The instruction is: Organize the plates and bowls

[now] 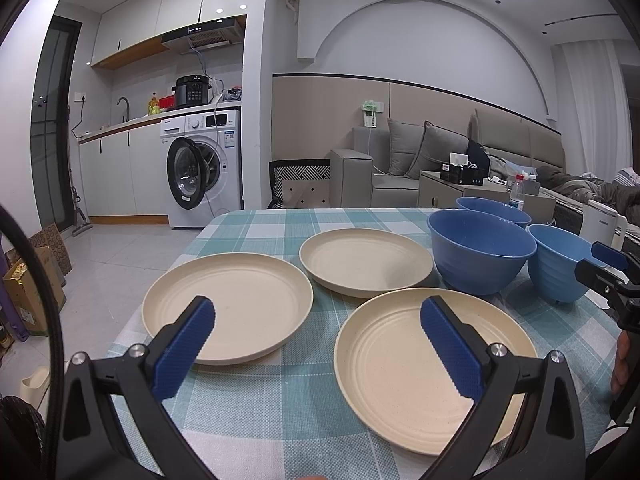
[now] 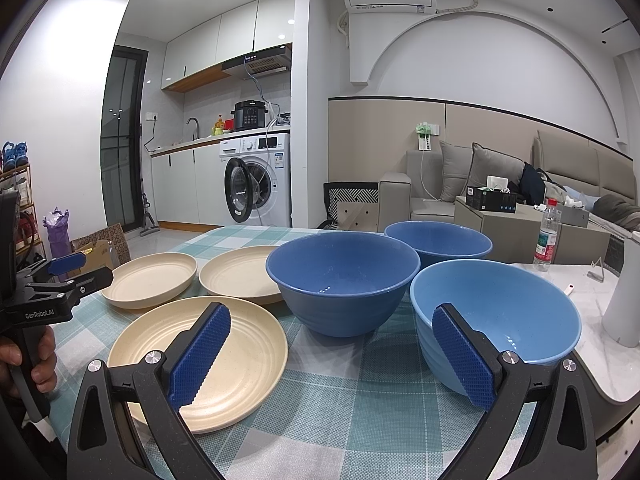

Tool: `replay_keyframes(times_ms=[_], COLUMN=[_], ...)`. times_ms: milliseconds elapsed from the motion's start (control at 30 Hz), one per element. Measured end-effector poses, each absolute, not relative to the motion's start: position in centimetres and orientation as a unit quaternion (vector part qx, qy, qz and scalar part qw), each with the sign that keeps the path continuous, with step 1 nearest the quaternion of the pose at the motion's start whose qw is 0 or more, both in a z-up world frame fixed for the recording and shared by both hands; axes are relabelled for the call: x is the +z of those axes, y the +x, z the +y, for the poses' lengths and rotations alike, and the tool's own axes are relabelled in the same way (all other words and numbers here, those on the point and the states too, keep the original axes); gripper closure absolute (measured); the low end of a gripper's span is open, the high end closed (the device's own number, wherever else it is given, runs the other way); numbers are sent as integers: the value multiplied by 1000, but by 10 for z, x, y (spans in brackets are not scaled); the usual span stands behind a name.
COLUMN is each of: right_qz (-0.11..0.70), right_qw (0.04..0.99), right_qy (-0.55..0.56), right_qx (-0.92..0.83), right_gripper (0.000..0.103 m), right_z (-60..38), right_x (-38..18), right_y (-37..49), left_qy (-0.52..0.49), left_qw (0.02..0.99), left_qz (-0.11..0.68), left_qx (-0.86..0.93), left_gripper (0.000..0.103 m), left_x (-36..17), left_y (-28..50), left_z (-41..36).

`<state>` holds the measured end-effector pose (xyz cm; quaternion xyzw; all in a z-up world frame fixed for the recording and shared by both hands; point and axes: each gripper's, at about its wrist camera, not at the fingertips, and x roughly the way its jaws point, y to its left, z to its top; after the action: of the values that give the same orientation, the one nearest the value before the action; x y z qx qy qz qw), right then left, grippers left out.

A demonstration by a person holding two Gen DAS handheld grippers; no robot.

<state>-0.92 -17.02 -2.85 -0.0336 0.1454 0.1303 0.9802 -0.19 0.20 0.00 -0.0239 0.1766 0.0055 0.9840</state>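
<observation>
Left gripper (image 1: 318, 322) wide open, holding nothing, raised over the near edge of the table (image 1: 256, 224); one finger above the left cream plate (image 1: 240, 304), the other above the near cream plate (image 1: 384, 360). Right gripper (image 2: 331, 330) also wide open and without load, one finger over the near cream plate, the other over the rim of the light blue bowl (image 2: 516, 304). Third cream plate (image 1: 360, 260) behind these two, toward the middle of the table, apart from both. Big dark blue bowl (image 1: 480, 248) just beside this far plate and close to the light blue bowl; second dark blue bowl (image 1: 494, 208) behind it, near the far right corner. All plates and bowls single and upright on the checked cloth, none stacked. Free cloth along the near edge and along the far left edge. Left plate close to the left edge of the table. Beyond the right edge a white marble surface (image 2: 592, 320) with a water bottle (image 2: 547, 240) and a white appliance (image 2: 628, 292). Farther behind, a washing machine (image 1: 208, 160) with open door and a grey sofa (image 1: 400, 168).
</observation>
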Motion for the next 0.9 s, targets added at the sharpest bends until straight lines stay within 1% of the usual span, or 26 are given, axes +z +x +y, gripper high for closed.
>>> replay_keyframes(times_ms=[900], right_qz=[145], right_qw=[980], right_qy=[-34], right_qx=[130], right_gripper=[0], right_z=[-170], right_x=[-29], right_y=[-9], left_qy=[-24], left_qw=[984], left_qz=[175], left_qx=[5], left_gripper=[0], left_x=[1], left_y=[-2], left_z=[3])
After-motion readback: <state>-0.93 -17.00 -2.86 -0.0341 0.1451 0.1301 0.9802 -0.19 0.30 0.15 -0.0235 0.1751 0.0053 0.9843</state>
